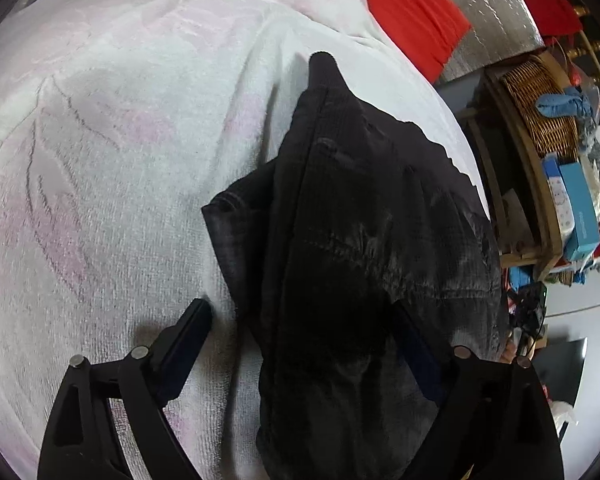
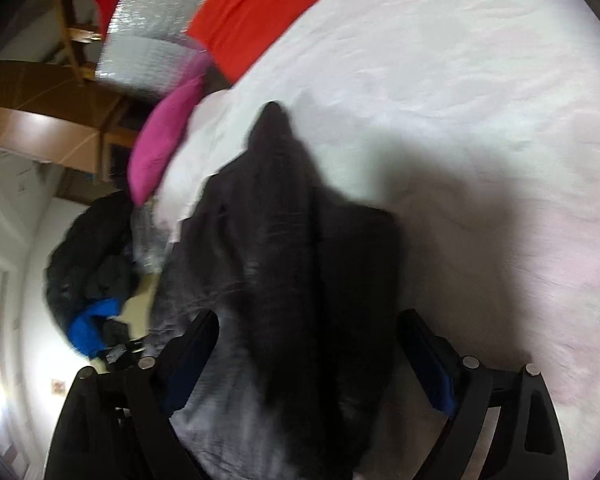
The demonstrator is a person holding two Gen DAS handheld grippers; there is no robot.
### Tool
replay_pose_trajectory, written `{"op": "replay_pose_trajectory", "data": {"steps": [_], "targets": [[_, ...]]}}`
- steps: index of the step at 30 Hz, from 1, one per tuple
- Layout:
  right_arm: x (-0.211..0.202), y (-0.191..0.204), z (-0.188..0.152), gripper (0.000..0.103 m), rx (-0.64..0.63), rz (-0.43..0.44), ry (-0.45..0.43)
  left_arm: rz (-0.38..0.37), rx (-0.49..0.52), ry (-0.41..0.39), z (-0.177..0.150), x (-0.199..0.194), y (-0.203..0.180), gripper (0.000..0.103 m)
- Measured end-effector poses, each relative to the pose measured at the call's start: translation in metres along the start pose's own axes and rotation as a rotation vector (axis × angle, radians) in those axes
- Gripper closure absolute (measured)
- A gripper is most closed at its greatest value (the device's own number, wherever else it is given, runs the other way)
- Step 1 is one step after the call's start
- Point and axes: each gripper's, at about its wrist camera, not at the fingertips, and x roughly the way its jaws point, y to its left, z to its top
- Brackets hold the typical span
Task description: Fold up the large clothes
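Both pairs of jaws stand wide apart and grip nothing. The left gripper (image 1: 304, 320) straddles the dark garment (image 1: 360, 240), which lies bunched on the white, pink-patterned bed cover (image 1: 120, 160) and runs toward 12 o'clock. The right gripper (image 2: 308, 332) likewise has the same garment (image 2: 284, 260) between its spread fingers, though blur hides any contact. Around it: a red cloth (image 1: 416, 20) at 1 o'clock, a wicker basket (image 1: 540, 108) and blue boxes (image 1: 580, 208) at 3 o'clock; a magenta pillow (image 2: 160, 140) and a dark clothes heap (image 2: 92, 264) toward 9 and 10 o'clock.
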Motion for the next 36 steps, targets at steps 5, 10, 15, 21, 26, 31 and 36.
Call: {"op": "replay_pose_trajectory", "data": {"steps": [5,10,15,21,26,31,36], "targets": [[0.031,0.017,0.001,0.009,-0.045,0.063,0.075,0.031,0.082,0.000,-0.005,0.010,-0.014,0.007],[0.053,0.044,-0.008,0.009,-0.104,0.135,0.137,-0.025,0.112,-0.036,-0.002,0.012,-0.016,0.007],[0.074,0.068,-0.020,0.011,-0.160,0.099,0.157,-0.078,0.114,-0.062,-0.001,0.013,-0.021,0.008],[0.079,0.078,-0.027,0.021,-0.213,-0.003,0.125,-0.124,0.091,-0.088,-0.005,0.008,-0.018,0.045],[0.070,0.088,-0.029,0.041,-0.263,-0.026,0.081,-0.090,0.119,-0.119,-0.009,0.006,-0.029,0.057],[0.062,0.105,-0.031,0.051,-0.320,-0.016,0.042,-0.122,0.169,-0.170,-0.011,-0.005,-0.055,0.073],[0.048,0.121,-0.034,0.057,-0.371,-0.014,-0.002,-0.152,0.235,-0.234,-0.016,-0.029,-0.079,0.076]]}}
